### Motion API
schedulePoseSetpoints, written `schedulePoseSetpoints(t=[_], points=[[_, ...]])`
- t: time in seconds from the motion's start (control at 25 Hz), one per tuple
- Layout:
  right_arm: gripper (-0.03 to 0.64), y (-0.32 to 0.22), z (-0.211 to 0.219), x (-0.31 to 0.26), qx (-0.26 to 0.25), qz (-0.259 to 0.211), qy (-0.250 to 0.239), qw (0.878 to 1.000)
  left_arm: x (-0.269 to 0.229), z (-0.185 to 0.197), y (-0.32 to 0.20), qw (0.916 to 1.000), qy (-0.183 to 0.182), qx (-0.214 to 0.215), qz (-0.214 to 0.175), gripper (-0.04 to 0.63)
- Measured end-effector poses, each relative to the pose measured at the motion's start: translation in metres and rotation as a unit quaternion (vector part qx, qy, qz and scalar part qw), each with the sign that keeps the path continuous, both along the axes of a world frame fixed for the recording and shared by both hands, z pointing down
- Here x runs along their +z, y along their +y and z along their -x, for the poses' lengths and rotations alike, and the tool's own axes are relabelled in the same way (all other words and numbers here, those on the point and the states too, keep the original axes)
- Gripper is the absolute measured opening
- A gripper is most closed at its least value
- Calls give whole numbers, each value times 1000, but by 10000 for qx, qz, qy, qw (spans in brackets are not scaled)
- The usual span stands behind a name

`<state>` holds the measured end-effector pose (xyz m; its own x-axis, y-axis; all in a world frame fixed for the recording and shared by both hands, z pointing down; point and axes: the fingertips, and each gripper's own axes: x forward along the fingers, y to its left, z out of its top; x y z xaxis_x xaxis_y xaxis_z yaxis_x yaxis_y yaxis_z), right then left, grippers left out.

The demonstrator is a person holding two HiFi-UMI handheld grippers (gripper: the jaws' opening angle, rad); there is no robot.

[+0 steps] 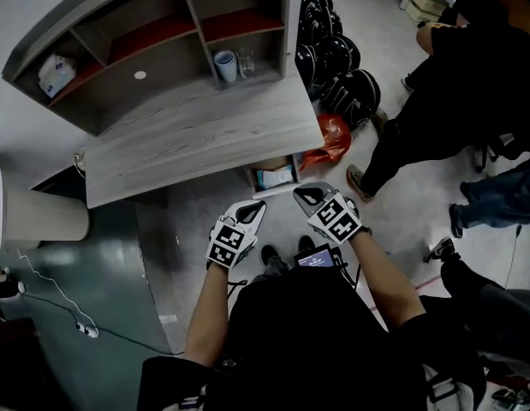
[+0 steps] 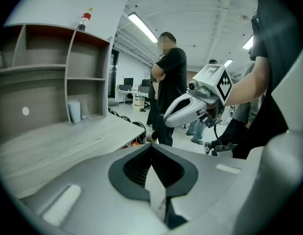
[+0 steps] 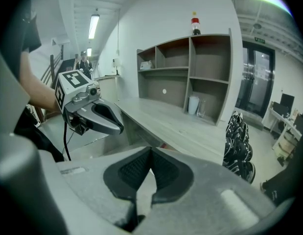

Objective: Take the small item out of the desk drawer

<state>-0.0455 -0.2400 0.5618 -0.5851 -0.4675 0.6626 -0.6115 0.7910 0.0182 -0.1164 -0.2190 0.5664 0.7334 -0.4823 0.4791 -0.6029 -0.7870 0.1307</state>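
Two tongs sit side by side close to the person, left tongs (image 1: 261,205) and right tongs (image 1: 300,194). Bare floor (image 1: 209,202) lies between them and the open drawer (image 1: 251,178) under the bench's (image 1: 205,135) near edge. The small item (image 1: 275,178) lies inside the drawer. Left gripper view: left tongs pressed together, empty. Right gripper view: right tongs pressed together, empty, with the bench edge beyond.

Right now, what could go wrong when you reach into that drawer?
Both the left gripper and right gripper are shut, so they might just shove the white packet deeper into the open drawer instead of grabbing it. The drawer sits tight under the desk top, so a gripper could knock its edge. A red bag and someone's shoe are close by and could get bumped.
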Motion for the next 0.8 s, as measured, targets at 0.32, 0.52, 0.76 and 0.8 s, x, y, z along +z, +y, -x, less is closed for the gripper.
schedulePoseSetpoints(t=[0.32, 0.52, 0.76, 0.8], points=[[3, -14, -8, -7, -309, -12, -126, 9994, -6, -16, -13, 9995, -63, -291, -60, 3], [3, -18, -11, -12, -500, 1, -191, 9986, -12, -31, -17, 9992, -106, -371, -100, 3], [3, -21, -16, -12, -618, 12, -300, 9976, -11, -39, -18, 9987, -200, -452, -78, 3], [3, -20, -17, -11, -635, 23, -319, 9975, -11, -40, -17, 9986, -217, -470, -70, 3]])
